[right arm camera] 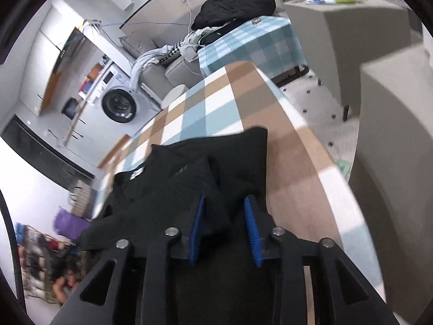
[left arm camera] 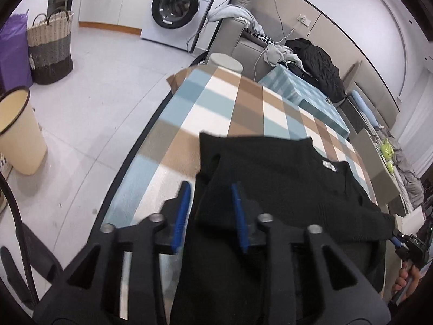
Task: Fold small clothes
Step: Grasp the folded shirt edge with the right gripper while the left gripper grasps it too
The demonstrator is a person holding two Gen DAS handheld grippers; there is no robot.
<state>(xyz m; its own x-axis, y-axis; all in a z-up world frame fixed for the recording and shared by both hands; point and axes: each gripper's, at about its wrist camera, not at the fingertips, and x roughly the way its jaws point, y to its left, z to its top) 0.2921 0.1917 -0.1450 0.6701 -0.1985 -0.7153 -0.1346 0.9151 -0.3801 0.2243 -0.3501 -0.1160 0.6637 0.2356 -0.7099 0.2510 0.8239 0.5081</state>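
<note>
A black knit garment (left arm camera: 273, 178) lies across the lower middle of the left wrist view, on a table covered by a blue, tan and white checked cloth (left arm camera: 216, 103). A small white label (left arm camera: 329, 165) shows near its neckline, right of centre. The left gripper (left arm camera: 211, 214) sits at the bottom centre with its blue-padded jaws partly apart — dark fabric fills the gap between them, though whether they pinch it I cannot tell.

In the right wrist view the same garment (right arm camera: 194, 178) bunches up in the lower middle of the frame. The right gripper (right arm camera: 224, 230) has a fold of it between its blue pads (right arm camera: 250, 233), jaws at a moderate width — a firm grip cannot be confirmed.

A washing machine (left arm camera: 180, 6) stands at the top centre of the left view, a woven basket (left arm camera: 50, 46) at upper left.
</note>
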